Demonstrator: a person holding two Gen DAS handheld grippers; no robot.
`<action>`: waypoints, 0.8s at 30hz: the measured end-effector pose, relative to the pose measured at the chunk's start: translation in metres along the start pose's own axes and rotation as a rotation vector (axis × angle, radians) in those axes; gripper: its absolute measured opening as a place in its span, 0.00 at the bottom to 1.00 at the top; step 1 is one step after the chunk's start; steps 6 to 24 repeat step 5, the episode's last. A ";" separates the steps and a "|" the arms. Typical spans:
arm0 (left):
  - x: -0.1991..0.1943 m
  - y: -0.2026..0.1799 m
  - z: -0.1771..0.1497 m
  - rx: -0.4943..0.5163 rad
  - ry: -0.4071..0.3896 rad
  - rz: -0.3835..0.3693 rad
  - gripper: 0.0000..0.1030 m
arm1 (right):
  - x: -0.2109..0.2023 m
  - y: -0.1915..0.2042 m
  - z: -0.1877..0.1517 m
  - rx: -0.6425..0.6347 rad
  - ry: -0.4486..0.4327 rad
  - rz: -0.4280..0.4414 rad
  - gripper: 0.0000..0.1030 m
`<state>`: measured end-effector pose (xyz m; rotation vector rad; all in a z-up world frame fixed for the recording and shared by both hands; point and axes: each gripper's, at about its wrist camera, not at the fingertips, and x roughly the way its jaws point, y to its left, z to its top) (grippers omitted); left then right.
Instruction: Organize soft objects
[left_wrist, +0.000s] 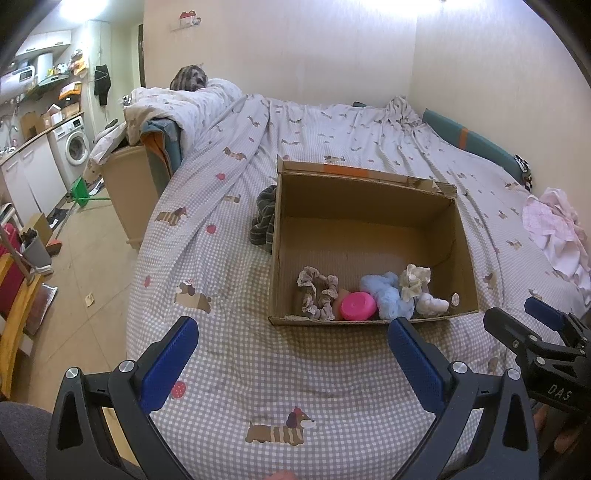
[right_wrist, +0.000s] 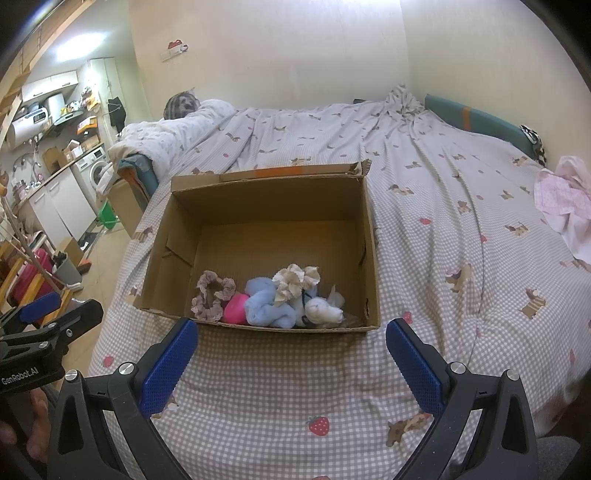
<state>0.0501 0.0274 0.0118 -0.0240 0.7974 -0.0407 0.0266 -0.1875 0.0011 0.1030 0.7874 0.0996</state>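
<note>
An open cardboard box (left_wrist: 369, 206) (right_wrist: 266, 199) sits on the checked bedspread. Along its near wall lie a beige lace scrunchie (left_wrist: 318, 291) (right_wrist: 213, 294), a pink round object (left_wrist: 357, 305) (right_wrist: 236, 308), a light blue soft toy (left_wrist: 388, 295) (right_wrist: 266, 303), a cream scrunchie (left_wrist: 414, 280) (right_wrist: 295, 281) and a white soft item (left_wrist: 433, 304) (right_wrist: 323, 310). A dark striped cloth (left_wrist: 264, 218) lies outside the box at its left wall. My left gripper (left_wrist: 291, 350) and right gripper (right_wrist: 291, 350) both stand open and empty above the bed, short of the box's near wall.
A pink-white garment (left_wrist: 557, 236) (right_wrist: 565, 199) lies at the bed's right side. A rolled duvet (left_wrist: 177, 107) is heaped at the far left corner. Left of the bed are tiled floor, a wooden cabinet (left_wrist: 129, 192), a washing machine (left_wrist: 74, 147) and a grey bin (left_wrist: 35, 251).
</note>
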 end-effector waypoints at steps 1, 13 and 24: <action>0.000 -0.001 0.000 0.000 0.000 -0.002 0.99 | 0.000 0.000 0.000 0.001 -0.001 0.004 1.00; 0.000 0.000 0.000 -0.006 -0.001 -0.012 0.99 | -0.003 0.003 0.000 0.001 -0.007 0.005 1.00; 0.000 0.000 0.000 -0.006 -0.001 -0.012 0.99 | -0.003 0.003 0.000 0.001 -0.007 0.005 1.00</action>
